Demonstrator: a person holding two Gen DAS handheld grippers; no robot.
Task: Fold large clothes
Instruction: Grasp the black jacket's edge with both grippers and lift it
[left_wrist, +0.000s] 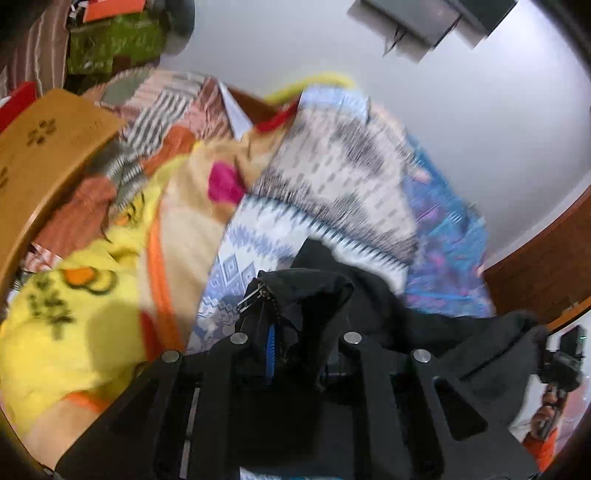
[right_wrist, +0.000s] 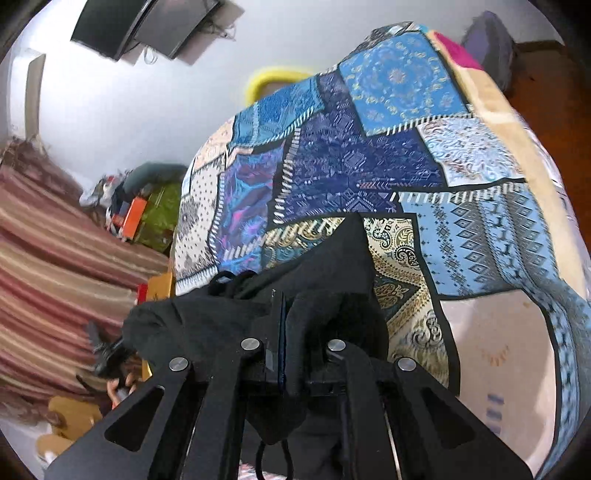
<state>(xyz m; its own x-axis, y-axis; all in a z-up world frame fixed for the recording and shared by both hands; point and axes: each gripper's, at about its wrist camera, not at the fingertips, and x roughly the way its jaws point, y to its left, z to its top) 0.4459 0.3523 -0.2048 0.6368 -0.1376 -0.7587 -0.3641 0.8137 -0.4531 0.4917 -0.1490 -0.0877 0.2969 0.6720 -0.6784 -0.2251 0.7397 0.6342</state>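
Note:
A black garment (left_wrist: 369, 295) with a zipper hangs between my two grippers above a bed with a blue patchwork cover (left_wrist: 332, 177). My left gripper (left_wrist: 280, 332) is shut on a bunched edge of it near the zipper. In the right wrist view my right gripper (right_wrist: 286, 325) is shut on another edge of the black garment (right_wrist: 332, 266), near its drawcord. The cloth drapes over both grippers and hides the fingertips. The other gripper shows at each view's edge, at the right in the left wrist view (left_wrist: 565, 362) and at the left in the right wrist view (right_wrist: 107, 354).
A yellow cartoon blanket (left_wrist: 74, 306) and a beige one lie on the bed's left side beside a wooden headboard (left_wrist: 44, 147). The patchwork cover (right_wrist: 388, 155) fills the right wrist view. A striped curtain (right_wrist: 55, 266), boxes (right_wrist: 155, 214) and a wall-mounted screen (right_wrist: 147, 26) stand around.

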